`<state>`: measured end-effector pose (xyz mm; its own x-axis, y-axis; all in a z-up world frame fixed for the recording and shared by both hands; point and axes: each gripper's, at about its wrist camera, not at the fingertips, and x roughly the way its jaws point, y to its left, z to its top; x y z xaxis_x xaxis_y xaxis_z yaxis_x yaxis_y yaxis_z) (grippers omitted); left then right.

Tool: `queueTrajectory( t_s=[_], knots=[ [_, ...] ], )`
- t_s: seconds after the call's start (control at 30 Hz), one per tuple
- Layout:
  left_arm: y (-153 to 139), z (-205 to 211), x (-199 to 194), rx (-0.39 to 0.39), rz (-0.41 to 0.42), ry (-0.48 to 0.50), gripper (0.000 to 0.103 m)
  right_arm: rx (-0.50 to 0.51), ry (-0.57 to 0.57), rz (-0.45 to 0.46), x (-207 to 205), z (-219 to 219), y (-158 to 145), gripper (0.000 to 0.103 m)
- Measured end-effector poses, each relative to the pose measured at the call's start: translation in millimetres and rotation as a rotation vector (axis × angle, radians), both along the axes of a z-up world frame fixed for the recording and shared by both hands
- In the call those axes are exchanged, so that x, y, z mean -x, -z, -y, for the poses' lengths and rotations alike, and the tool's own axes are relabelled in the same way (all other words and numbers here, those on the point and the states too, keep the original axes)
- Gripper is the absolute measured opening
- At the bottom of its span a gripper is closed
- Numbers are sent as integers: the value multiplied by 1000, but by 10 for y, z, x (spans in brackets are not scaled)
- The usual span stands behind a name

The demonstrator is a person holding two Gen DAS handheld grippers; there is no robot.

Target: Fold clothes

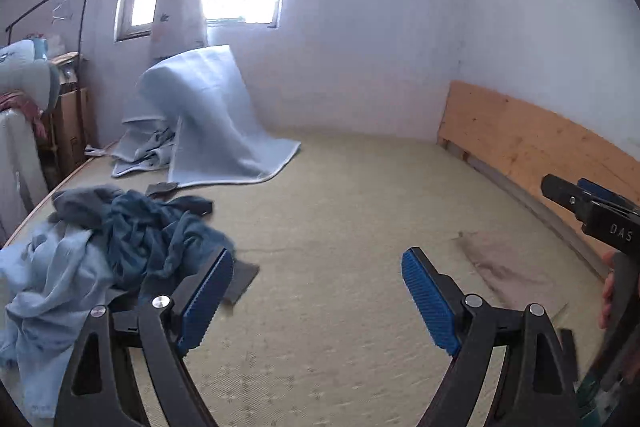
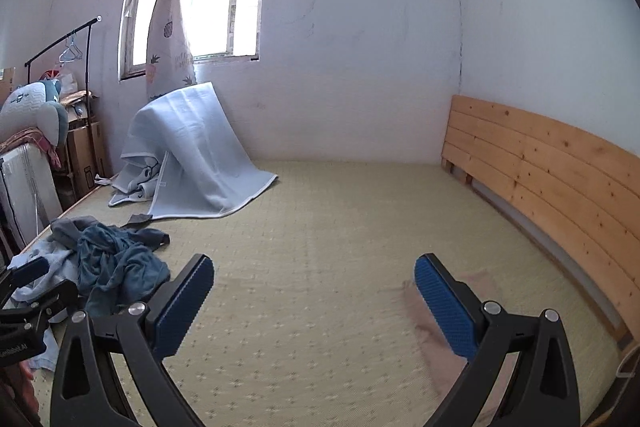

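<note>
While both tongs (image 1: 318,301) (image 2: 314,303) gape, crumpled clothes (image 1: 120,227) lie on the bed mat (image 1: 340,207).

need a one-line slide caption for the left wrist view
Left gripper open and empty over the bed mat, beside a crumpled pile of blue clothes.

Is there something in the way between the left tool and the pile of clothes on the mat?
Nothing visible blocks it. The left tool is open and empty above the mat, and the pile of clothes lies right beside its left finger. Only bare mat is between them.
</note>
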<state>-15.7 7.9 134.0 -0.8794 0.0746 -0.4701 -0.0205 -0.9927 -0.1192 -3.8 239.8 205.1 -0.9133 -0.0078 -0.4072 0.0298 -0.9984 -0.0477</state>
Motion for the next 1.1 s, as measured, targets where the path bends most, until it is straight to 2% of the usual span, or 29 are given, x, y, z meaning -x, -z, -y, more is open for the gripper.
queueTrajectory(
  t_s=[0.13,0.3,0.37,0.5,0.6,0.67,0.8,1.0,1.1],
  knots=[
    [300,53,46,49,29,-47,89,-22,2,22,16,117,351,103],
    [629,114,195,48,91,-54,89,-30,-45,59,216,226,825,103],
    [730,158,260,16,121,-54,89,-41,-61,75,284,278,1026,103],
    [926,308,386,-106,210,-90,89,-46,-73,101,322,331,1348,103],
    [1017,339,452,-130,237,-107,89,-28,-75,143,386,318,1577,103],
    [1049,324,475,-111,234,-113,89,10,-69,190,453,284,1699,103],
    [1088,208,482,-10,213,-111,89,53,-38,246,562,253,1876,103],
    [1148,98,510,99,193,-109,89,71,-41,275,657,275,1983,103],
    [1193,73,539,111,204,-115,89,45,-60,280,677,316,2021,103]
  ],
)
